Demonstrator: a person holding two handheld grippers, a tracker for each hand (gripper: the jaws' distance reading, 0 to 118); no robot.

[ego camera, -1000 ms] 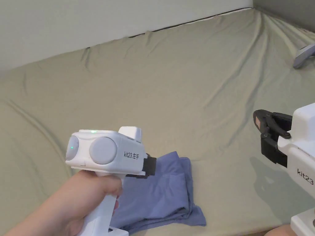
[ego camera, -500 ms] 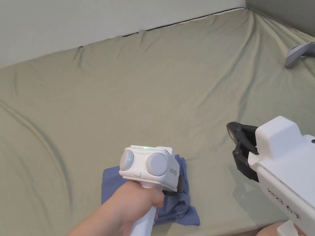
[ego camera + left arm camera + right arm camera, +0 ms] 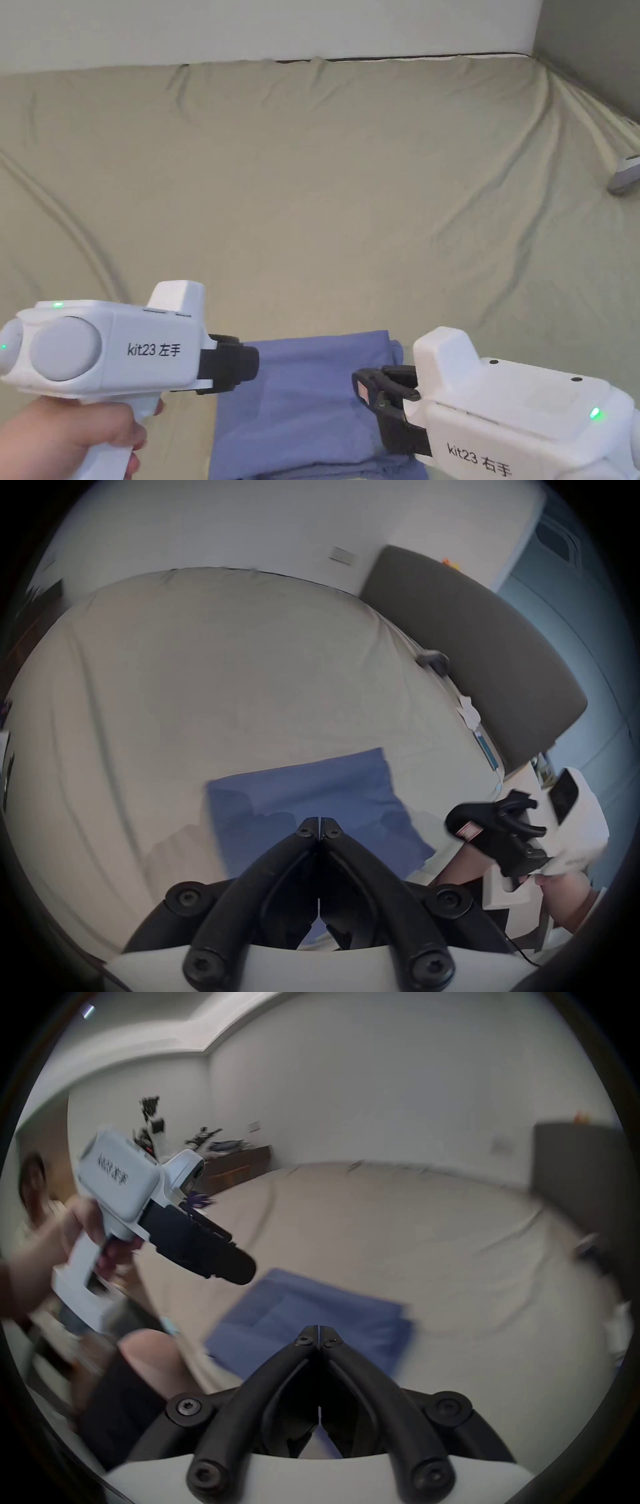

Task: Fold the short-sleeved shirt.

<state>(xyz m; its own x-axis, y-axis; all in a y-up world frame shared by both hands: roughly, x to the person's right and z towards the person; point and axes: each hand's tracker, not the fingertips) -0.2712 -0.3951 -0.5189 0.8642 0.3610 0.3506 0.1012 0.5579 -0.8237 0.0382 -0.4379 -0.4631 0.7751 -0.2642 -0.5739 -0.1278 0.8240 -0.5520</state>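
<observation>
Blue cloth, the short-sleeved shirt (image 3: pixel 300 400), lies as a compact folded rectangle on the near edge of the bed (image 3: pixel 325 187), its longer side running across from left to right. Both tools hang in the air above it, touching nothing. The left hand-held gripper (image 3: pixel 247 365) sits over the shirt's left edge, the right hand-held gripper (image 3: pixel 362 390) over its right edge, about equally close. Each has its jaws pressed together on nothing. The fold looks nearly finished.
</observation>
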